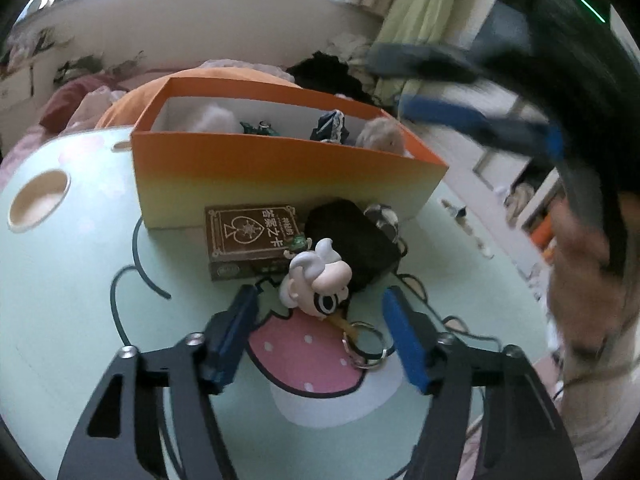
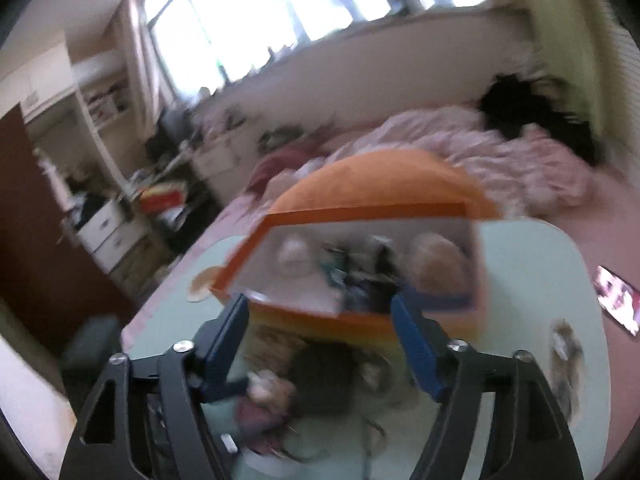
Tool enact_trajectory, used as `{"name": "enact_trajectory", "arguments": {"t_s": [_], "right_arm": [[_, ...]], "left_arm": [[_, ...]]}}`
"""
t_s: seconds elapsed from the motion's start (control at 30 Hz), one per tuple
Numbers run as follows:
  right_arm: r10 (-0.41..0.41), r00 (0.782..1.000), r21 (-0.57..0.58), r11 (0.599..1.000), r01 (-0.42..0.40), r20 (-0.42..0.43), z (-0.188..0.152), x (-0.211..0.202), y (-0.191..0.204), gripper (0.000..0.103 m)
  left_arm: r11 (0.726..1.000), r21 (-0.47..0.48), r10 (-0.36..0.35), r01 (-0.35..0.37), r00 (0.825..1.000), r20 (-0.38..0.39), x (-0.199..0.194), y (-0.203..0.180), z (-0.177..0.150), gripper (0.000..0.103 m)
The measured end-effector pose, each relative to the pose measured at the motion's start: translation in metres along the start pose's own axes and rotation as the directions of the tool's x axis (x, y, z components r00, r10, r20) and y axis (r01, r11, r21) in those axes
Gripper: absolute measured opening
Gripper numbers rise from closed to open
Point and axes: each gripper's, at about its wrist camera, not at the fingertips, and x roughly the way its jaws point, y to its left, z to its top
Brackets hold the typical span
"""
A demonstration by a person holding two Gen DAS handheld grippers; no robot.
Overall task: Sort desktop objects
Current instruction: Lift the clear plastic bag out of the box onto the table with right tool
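Bedroom setting: we note a window (image 2: 248,28) along the far wall, a bed (image 2: 500,160) with rumpled pink bedding, white drawers (image 2: 112,228) and cluttered shelves at left in the right wrist view, which is motion-blurred. Our work surface is a pale mint table (image 1: 64,280) printed with a pink strawberry (image 1: 304,356) and dark line drawing; it has a round cup hole (image 1: 38,200) near its far left edge. On it stands an orange box (image 1: 280,168), open at the top, fading to yellow at its base, already holding several small items, among them two fluffy ones and a dark bundle. Touching the box's near wall lies a brown card pack (image 1: 252,240); just right of it sits a black pouch (image 1: 356,248), with a small grey item behind that we cannot identify. A white-haired figurine keychain (image 1: 316,284) leans against the pack and pouch, its ring (image 1: 366,344) lying on the strawberry. We see the left gripper (image 1: 320,304) low over the table, jaws spread, nothing pinched; the figurine's lower part and ring lie between the blue pads (image 1: 404,340) without touching them. Our right gripper (image 2: 320,320) hangs above the box's near wall, jaws likewise apart and empty; in the left view it appears as a blurred streak at upper right (image 1: 472,120). A phone (image 2: 618,300) lies off the table's right side.
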Motion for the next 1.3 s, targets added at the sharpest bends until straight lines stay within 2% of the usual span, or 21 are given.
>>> {"name": "enact_trajectory", "arguments": {"t_s": [0.07,0.17,0.2,0.3,0.37,0.43,0.47,0.53,0.6,0.73,0.87,0.97,1.07,1.1,1.13,1.2,1.27,1.3], "right_arm": [[0.006,0.991,-0.019,1.0,-0.009,-0.137,0.027,0.03,0.013,0.042],[0.018,0.953,-0.042,0.999,-0.032,-0.304,0.048,0.075,0.03,0.04],[0.047,0.925,-0.011,0.998,-0.055,-0.378,0.053,0.096,0.033,0.04],[0.116,0.85,0.084,0.993,-0.085,-0.513,0.056,0.139,0.031,0.04],[0.061,0.815,0.065,0.997,-0.028,-0.576,0.049,0.166,0.031,0.04],[-0.016,0.794,0.003,1.0,0.022,-0.607,0.039,0.184,0.032,0.041],[-0.006,0.815,0.009,1.0,0.014,-0.579,0.037,0.185,0.029,0.046],[-0.018,0.827,-0.022,1.0,0.007,-0.562,0.034,0.182,0.03,0.046],[-0.007,0.841,-0.017,1.0,-0.002,-0.54,0.031,0.178,0.028,0.037],[0.022,0.856,0.021,1.0,-0.013,-0.516,0.027,0.174,0.021,0.018],[0.036,0.88,0.04,0.999,-0.019,-0.475,0.025,0.169,0.02,0.017],[0.092,0.893,0.124,0.991,-0.041,-0.441,0.031,0.162,0.016,0.017],[0.104,0.942,0.128,0.99,-0.066,-0.318,0.046,0.126,0.014,0.017],[0.109,0.959,0.114,0.99,-0.081,-0.262,0.049,0.103,0.013,0.017],[0.132,0.963,0.116,0.987,-0.108,-0.233,0.049,0.089,0.013,0.017],[0.237,0.956,0.153,0.965,-0.212,-0.175,0.04,0.049,0.006,0.017],[0.26,0.958,0.148,0.959,-0.241,-0.123,0.025,0.016,0.001,0.017],[0.233,0.969,0.124,0.967,-0.223,-0.078,0.009,-0.008,-0.004,0.017]], "left_arm": [[1.0,-0.01,-0.003,0.003,1.0,0.019,-0.002,0.001,-0.003,0.068],[0.999,-0.032,-0.023,0.024,0.999,0.028,-0.003,0.005,-0.003,0.068],[0.999,-0.034,-0.026,0.027,0.999,0.031,-0.003,0.006,-0.003,0.068],[1.0,-0.023,-0.013,0.014,0.999,0.035,-0.002,0.005,-0.004,0.068],[1.0,-0.019,-0.01,0.011,0.999,0.036,-0.002,0.004,-0.004,0.068],[1.0,-0.022,-0.013,0.014,0.999,0.035,-0.002,0.006,-0.004,0.068],[1.0,-0.025,-0.015,0.016,0.999,0.036,-0.002,0.007,-0.005,0.068],[0.999,-0.028,-0.018,0.019,0.999,0.039,-0.002,0.007,-0.005,0.068],[1.0,-0.023,-0.013,0.014,0.999,0.038,-0.002,0.006,-0.005,0.068],[1.0,-0.018,-0.009,0.01,0.999,0.038,-0.002,0.005,-0.007,0.069],[1.0,-0.02,-0.011,0.012,0.999,0.04,-0.002,0.004,-0.007,0.069],[1.0,-0.018,-0.009,0.01,0.999,0.039,-0.002,0.005,-0.007,0.069],[1.0,-0.019,-0.011,0.012,0.999,0.04,-0.001,0.004,-0.008,0.069],[1.0,-0.019,-0.01,0.011,0.999,0.039,-0.001,0.005,-0.008,0.069],[1.0,-0.019,-0.01,0.011,0.999,0.039,-0.001,0.005,-0.008,0.069],[1.0,-0.02,-0.011,0.012,0.999,0.04,-0.002,0.005,-0.007,0.069],[1.0,-0.023,-0.014,0.015,0.999,0.04,-0.001,0.006,-0.007,0.069],[1.0,-0.024,-0.016,0.017,0.999,0.04,-0.001,0.006,-0.007,0.069]]}}
